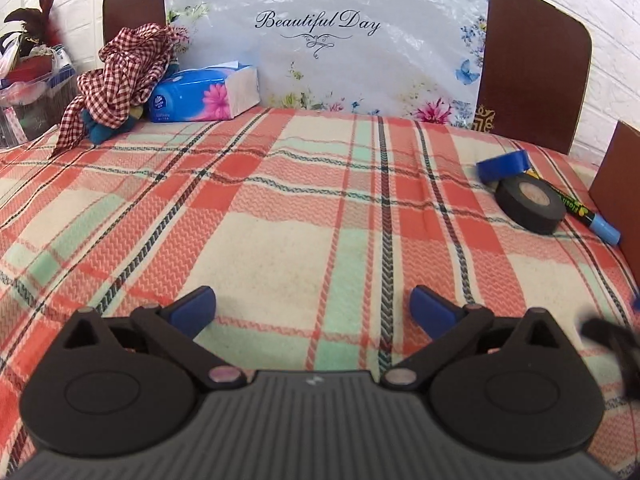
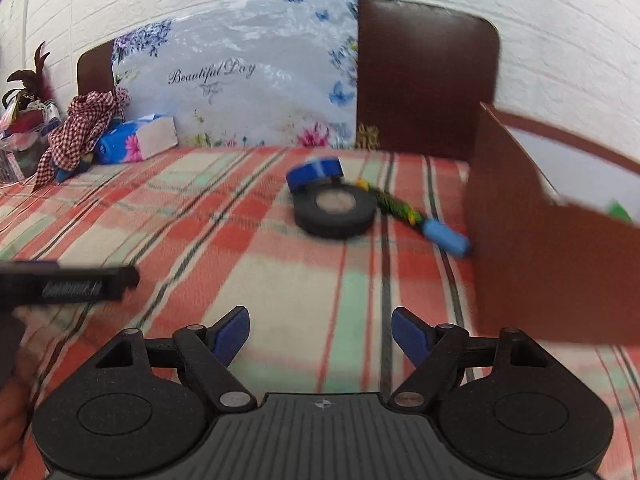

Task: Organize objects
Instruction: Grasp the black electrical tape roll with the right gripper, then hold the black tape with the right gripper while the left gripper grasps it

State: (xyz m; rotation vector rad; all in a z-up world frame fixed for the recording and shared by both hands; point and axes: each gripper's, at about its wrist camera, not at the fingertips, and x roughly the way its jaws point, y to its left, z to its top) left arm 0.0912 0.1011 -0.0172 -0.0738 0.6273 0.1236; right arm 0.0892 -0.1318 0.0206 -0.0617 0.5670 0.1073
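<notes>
A black tape roll point(image 1: 530, 202) point(image 2: 336, 212) lies flat on the plaid bed cover. A blue tape roll point(image 1: 505, 164) point(image 2: 316, 174) leans on its far side. A marker with a blue cap point(image 1: 580, 216) point(image 2: 420, 218) lies to its right, the cap touching a brown open box point(image 2: 540, 248) point(image 1: 616, 184). My left gripper point(image 1: 312, 308) stands wide open over bare cover, well to the left of these items. My right gripper point(image 2: 320, 334) is open with nothing between its fingers, a stretch short of the black roll.
A blue tissue pack point(image 1: 204, 94) and a red checked cloth point(image 1: 120, 80) over a blue soft toy sit at the back left by the floral headboard point(image 1: 328, 40). A cluttered clear bin point(image 1: 28, 92) stands off the bed's left. The other gripper's dark body point(image 2: 64, 286) shows at left.
</notes>
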